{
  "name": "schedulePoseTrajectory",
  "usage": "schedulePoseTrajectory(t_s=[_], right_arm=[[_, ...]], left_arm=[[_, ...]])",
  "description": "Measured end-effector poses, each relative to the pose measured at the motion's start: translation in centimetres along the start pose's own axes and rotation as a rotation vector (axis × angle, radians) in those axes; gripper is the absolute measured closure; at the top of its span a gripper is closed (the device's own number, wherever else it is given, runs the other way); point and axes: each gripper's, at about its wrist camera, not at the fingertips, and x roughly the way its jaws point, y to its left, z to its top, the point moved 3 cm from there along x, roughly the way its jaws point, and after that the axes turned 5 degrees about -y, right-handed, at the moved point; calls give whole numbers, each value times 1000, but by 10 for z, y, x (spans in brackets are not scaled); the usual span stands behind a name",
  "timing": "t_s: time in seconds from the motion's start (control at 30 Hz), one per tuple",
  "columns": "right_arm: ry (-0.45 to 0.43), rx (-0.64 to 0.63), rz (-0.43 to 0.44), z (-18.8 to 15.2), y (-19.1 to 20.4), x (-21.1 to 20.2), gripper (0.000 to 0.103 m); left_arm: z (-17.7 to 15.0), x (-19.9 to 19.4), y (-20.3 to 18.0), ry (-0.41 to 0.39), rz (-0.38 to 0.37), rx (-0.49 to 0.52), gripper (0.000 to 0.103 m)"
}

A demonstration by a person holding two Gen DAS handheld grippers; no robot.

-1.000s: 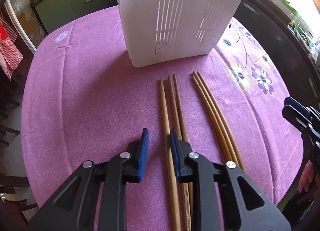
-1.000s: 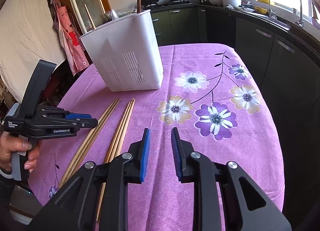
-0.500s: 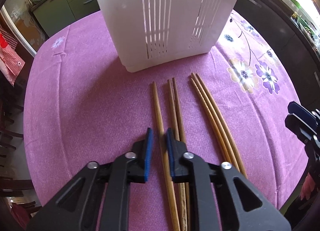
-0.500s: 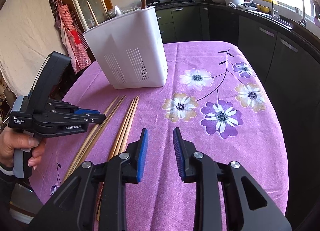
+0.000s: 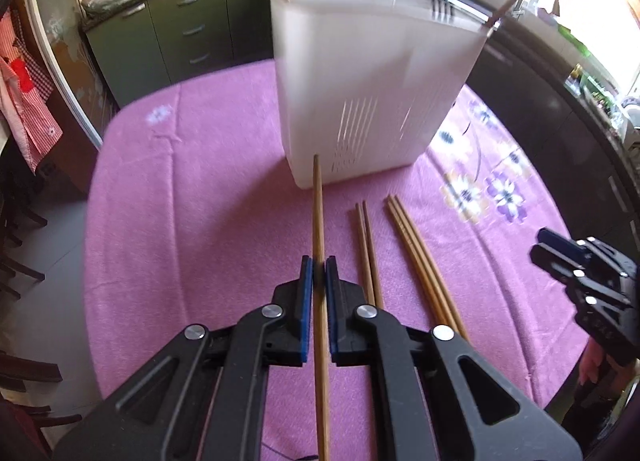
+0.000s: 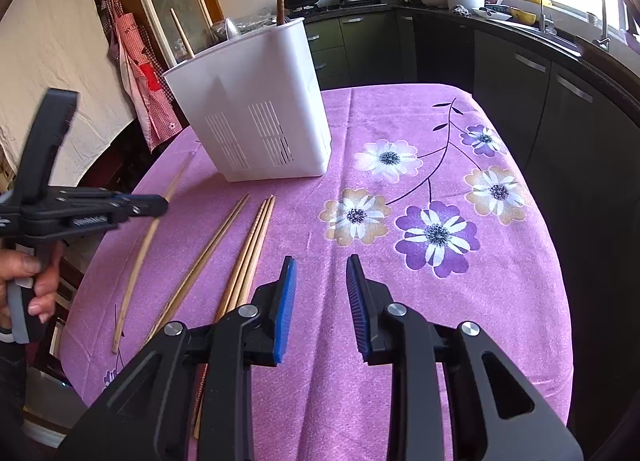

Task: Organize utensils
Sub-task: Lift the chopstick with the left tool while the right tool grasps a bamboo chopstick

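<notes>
Purple tablecloth [image 5: 192, 221]; chopstick [image 5: 319, 221] toward holder [image 5: 372, 81]

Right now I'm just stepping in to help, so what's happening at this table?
A person is sorting chopsticks with two handheld grippers. The left gripper is shut on one chopstick, its fingers having just closed, aimed toward the white utensil holder. Five more chopsticks lie on the purple tablecloth. The right gripper hangs open, empty.

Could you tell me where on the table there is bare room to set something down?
The tablecloth is bare left of the held chopstick, and over the flower print right of the utensil holder. It is crowded in front of the holder, where loose chopsticks lie.
</notes>
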Motion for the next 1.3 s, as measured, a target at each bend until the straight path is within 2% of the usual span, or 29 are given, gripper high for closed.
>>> schedulePoseTrajectory(t_s=[0.2, 0.43, 0.67, 1.03, 1.3], right_arm=[[2, -19, 8, 1, 8, 0, 77], [11, -49, 19, 4, 20, 3, 76], [55, -90, 42, 8, 36, 17, 76], [275, -95, 57, 22, 43, 89, 79], [320, -121, 23, 23, 52, 109, 82]], left_arm=[[-6, -62, 0, -157, 7, 23, 96], [-21, -110, 4, -265, 29, 52, 97], [-35, -126, 0, -300, 25, 60, 97], [-55, -145, 11, -345, 18, 35, 96], [-57, -147, 15, -351, 9, 35, 96]])
